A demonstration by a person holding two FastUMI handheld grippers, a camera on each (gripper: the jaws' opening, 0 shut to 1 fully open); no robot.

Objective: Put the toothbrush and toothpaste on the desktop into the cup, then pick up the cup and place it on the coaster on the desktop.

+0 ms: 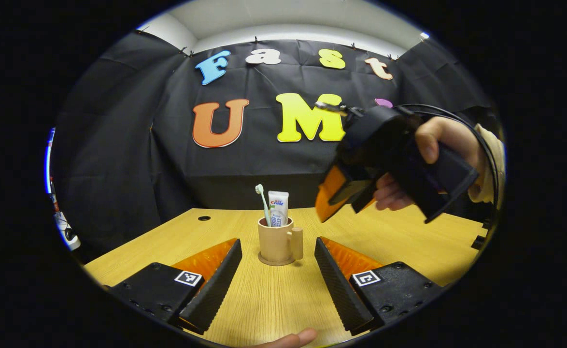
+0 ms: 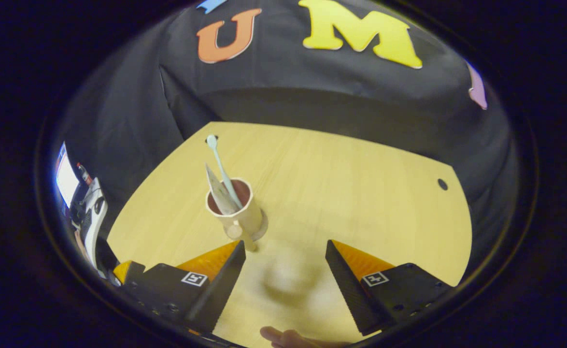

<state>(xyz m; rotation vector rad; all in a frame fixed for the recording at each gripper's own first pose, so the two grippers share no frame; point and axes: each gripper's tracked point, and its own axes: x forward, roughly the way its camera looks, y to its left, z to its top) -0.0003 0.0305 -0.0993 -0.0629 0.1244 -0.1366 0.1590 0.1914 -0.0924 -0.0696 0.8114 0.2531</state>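
In the left gripper view, the left gripper has its fingers spread wide and empty, low over the pale wood-grain worktop, one finger on each side of the line to the cup. Just beyond the fingertips stands the one tan cylindrical cup with a stubby side handle, upright on a thin round tan coaster whose rim shows around the cup's foot. So by the look of it the placing is already done.

Inside the cup stand one pale green toothbrush, bristles up, and one white toothpaste tube, both leaning on the cup's rim.

Beyond and to the right of the cup, a hand holds the right gripper raised well above the worktop. From there I cannot tell its finger gap. The right gripper view looks down on the cup from above, and there the fingers stand wide apart with nothing between them, the cup just past the left one.

The cup looks light, rigid and smooth-walled, and top-heavy with the tall brush and tube standing in it. A grip across the body below the rim, or on the handle, would probably hold best. A nudge high up could tip it.

Count: one cup, one coaster, one toothbrush, one tube, two grippers.
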